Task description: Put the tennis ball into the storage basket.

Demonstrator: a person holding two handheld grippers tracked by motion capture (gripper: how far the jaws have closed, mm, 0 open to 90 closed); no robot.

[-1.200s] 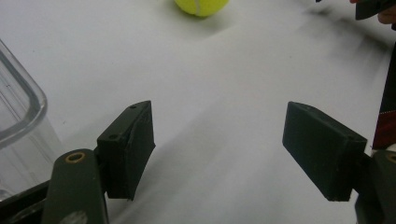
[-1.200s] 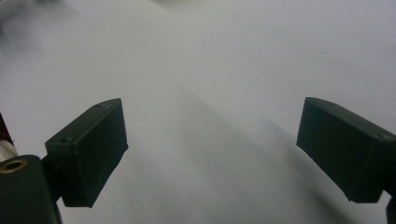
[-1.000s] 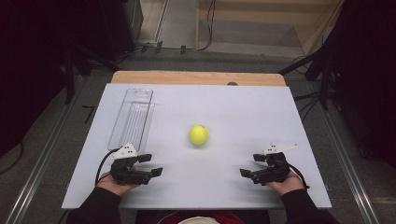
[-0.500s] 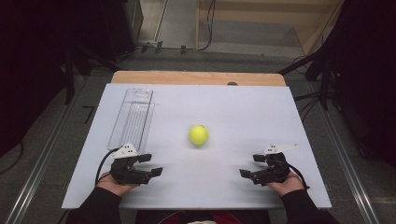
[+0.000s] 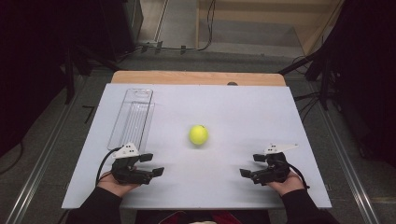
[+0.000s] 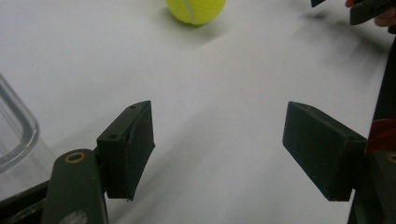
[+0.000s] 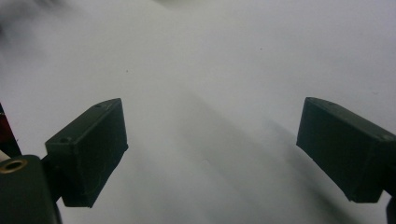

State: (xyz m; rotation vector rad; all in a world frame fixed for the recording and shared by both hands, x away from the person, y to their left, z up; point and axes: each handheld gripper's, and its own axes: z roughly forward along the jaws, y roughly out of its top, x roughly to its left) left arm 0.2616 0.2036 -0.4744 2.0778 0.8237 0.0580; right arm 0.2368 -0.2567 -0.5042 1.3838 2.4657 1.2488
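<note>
**A:** What is the setting like?

**B:** A bench covered by a white sheet, with a strip of bare wood along its far edge. Around it is grey floor with black cables, a metal rail on the left, and pale wooden steps beyond. The room's sides are dark.

**A:** And on the bench?

**B:** A yellow tennis ball sits near the middle, a little toward the near edge. A clear plastic tray lies lengthwise by the left edge, well apart from the ball.

**A:** The claws?

**B:** The left gripper rests near the near-left corner, just in front of the tray's near end. In its own view, the jaws stand spread, with bare white sheet between them and the ball ahead. They hold nothing.

**A:** The other one?

**B:** The right gripper lies near the near-right corner, pointing inward. Its jaws are also parted, empty, with white sheet between the pads. Each gripper is well apart from the ball.
</note>
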